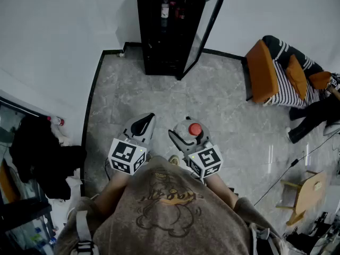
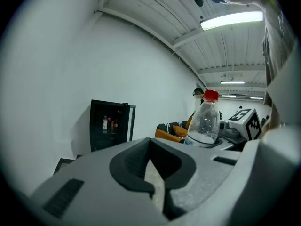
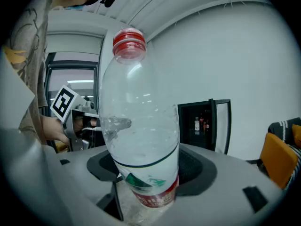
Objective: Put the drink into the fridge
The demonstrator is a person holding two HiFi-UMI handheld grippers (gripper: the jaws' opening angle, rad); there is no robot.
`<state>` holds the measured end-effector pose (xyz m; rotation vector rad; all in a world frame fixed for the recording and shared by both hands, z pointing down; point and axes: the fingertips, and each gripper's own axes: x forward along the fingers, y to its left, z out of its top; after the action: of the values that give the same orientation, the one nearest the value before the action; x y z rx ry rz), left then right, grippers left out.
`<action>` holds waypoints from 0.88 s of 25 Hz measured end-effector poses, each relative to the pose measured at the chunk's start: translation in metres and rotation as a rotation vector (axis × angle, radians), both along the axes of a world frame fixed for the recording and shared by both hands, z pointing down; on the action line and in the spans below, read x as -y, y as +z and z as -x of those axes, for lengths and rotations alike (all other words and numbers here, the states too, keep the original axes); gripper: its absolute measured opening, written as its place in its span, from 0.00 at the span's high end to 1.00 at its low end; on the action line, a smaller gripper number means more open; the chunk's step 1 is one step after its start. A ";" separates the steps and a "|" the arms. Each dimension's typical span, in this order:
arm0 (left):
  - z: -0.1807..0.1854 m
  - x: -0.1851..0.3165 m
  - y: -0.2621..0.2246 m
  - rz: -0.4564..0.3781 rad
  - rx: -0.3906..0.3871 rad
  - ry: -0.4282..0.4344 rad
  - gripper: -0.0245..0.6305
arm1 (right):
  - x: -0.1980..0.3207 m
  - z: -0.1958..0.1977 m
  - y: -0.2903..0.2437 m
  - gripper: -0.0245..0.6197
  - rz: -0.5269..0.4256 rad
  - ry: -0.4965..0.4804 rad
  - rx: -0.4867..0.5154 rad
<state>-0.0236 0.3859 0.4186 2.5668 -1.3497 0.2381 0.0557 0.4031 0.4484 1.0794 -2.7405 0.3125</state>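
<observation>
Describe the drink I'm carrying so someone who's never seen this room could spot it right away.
Facing the black fridge, a person stands on the grey floor with two hand-held grippers. The right hand-held gripper grips an upright bottle. It is clear and red-capped with a red and green label, while the left hand-held gripper holds nothing.

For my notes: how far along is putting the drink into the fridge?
Done: fridge door open; right hand-held gripper grips the drink bottle. In hand: bottle upright, across the floor from the fridge. Left: carry it over, set it inside.
</observation>
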 end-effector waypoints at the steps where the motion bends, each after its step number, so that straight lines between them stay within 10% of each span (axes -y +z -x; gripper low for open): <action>1: 0.000 0.001 0.000 -0.001 0.003 0.000 0.95 | 0.001 -0.001 0.000 0.44 0.007 0.003 -0.001; 22: -0.080 0.011 -0.004 -0.045 -0.026 -0.064 0.95 | -0.012 -0.073 0.004 0.43 0.020 -0.108 0.029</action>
<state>0.0564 0.3747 0.4142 2.5486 -1.4409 0.1649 0.1287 0.4148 0.4521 0.9248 -2.8020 0.3417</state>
